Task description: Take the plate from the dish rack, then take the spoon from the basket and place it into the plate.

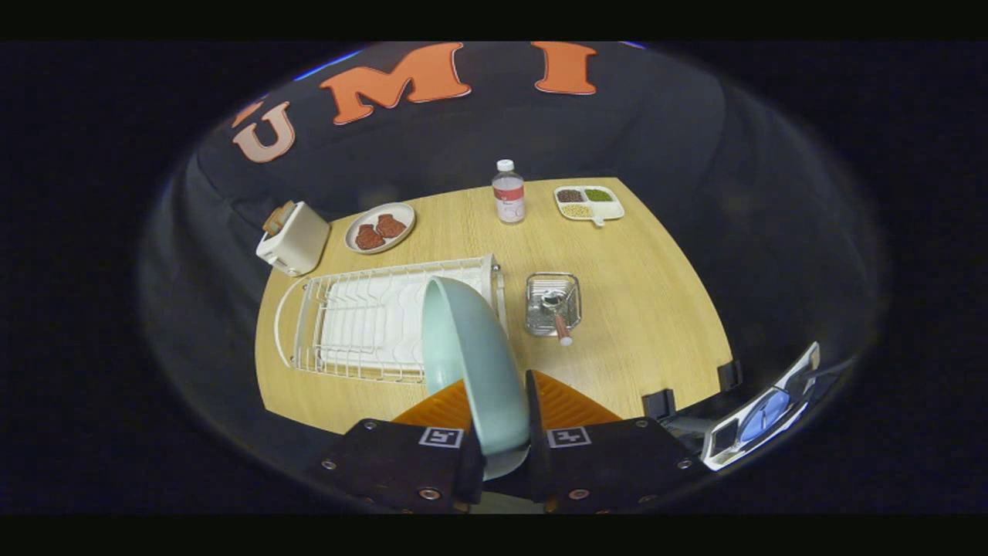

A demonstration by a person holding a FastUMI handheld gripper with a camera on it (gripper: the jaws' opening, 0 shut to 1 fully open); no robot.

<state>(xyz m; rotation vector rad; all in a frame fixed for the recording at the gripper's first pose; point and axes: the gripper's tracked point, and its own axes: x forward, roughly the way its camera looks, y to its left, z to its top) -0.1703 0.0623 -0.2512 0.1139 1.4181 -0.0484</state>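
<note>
A pale green plate (471,363) stands on edge between my fingers, lifted above the wooden table (648,309). My gripper (498,401) is shut on the plate's rim, one finger on each face. Behind the plate lies the white wire dish rack (363,316), with nothing in its slots. To the right of the rack stands a small metal mesh basket (553,303). A spoon (557,316) rests in it, its handle pointing out toward me.
At the table's far side are a white toaster (293,238), a plate with brown food pieces (380,228), a clear bottle with a white cap (508,191) and a divided tray of beans (588,203). Black clamps (658,402) sit on the near edge.
</note>
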